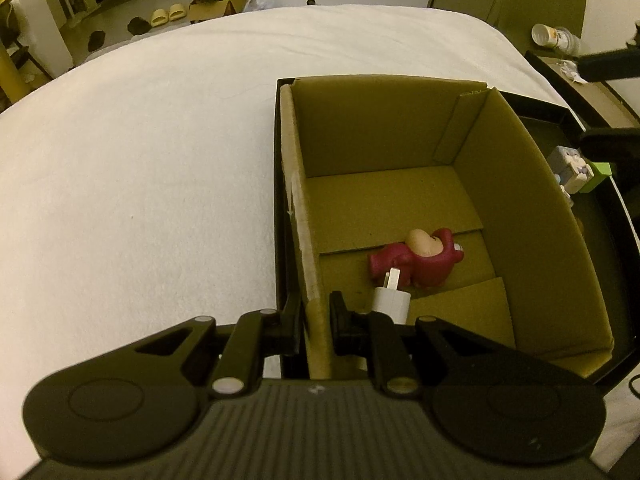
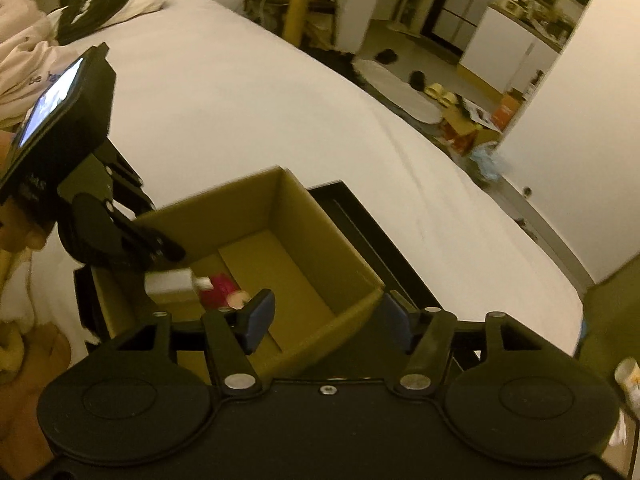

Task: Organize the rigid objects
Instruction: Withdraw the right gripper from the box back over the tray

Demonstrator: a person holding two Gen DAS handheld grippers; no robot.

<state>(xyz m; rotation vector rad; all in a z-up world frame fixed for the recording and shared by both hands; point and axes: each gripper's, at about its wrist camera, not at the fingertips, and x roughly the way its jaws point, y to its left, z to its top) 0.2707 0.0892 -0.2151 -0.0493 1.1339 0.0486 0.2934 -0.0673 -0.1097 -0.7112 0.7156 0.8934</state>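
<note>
An open cardboard box (image 1: pixel 520 208) stands inside a black tray (image 1: pixel 560 120) on the white bed. In it lie a pink bear figurine (image 1: pixel 420 260) and a white charger plug (image 1: pixel 390 300). My left gripper (image 1: pixel 316 320) is shut on the box's near left wall, one finger outside and one inside. In the right wrist view the box (image 2: pixel 320 240) lies ahead, with the plug (image 2: pixel 170 282) and the bear (image 2: pixel 220 290) inside. My right gripper (image 2: pixel 324 316) is open and empty, and its jaws straddle the box's near corner.
A small pale figurine (image 1: pixel 570 168) and a green block (image 1: pixel 598 176) sit in the tray right of the box. The white bed (image 1: pixel 140 180) stretches to the left and beyond. Clothes (image 2: pixel 32 52) are piled at the bed's far left. A bedside shelf with a cup (image 1: pixel 552 36) stands at right.
</note>
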